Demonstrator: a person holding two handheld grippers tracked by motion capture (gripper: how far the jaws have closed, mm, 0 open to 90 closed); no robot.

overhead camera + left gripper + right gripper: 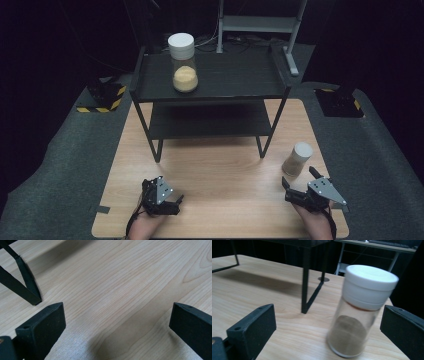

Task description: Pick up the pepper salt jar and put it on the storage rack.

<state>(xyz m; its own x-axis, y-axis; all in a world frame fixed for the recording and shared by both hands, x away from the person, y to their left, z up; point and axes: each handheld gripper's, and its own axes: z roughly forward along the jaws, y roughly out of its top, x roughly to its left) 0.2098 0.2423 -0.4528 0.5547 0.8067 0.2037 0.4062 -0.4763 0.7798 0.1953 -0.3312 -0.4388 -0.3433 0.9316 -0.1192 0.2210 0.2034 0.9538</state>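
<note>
A small clear jar (pixel 298 159) with a white lid and brown powder stands on the wooden table (pixel 225 170) near its right edge. My right gripper (pixel 298 176) is open just in front of it. In the right gripper view the jar (pixel 362 302) stands between the spread jaws, nearer the right one, with neither jaw touching it. My left gripper (pixel 169 191) rests open near the table's front left, and its view has only bare wood between the jaws (pixel 117 322). A larger white-lidded jar (pixel 183 62) of yellow powder stands on the rack's top shelf.
A black two-shelf metal rack (pixel 210 80) stands across the back half of the table. One of its legs (pixel 27 290) is close ahead of my left gripper, another leg (pixel 305 285) is left of the small jar. Grey carpet surrounds the table.
</note>
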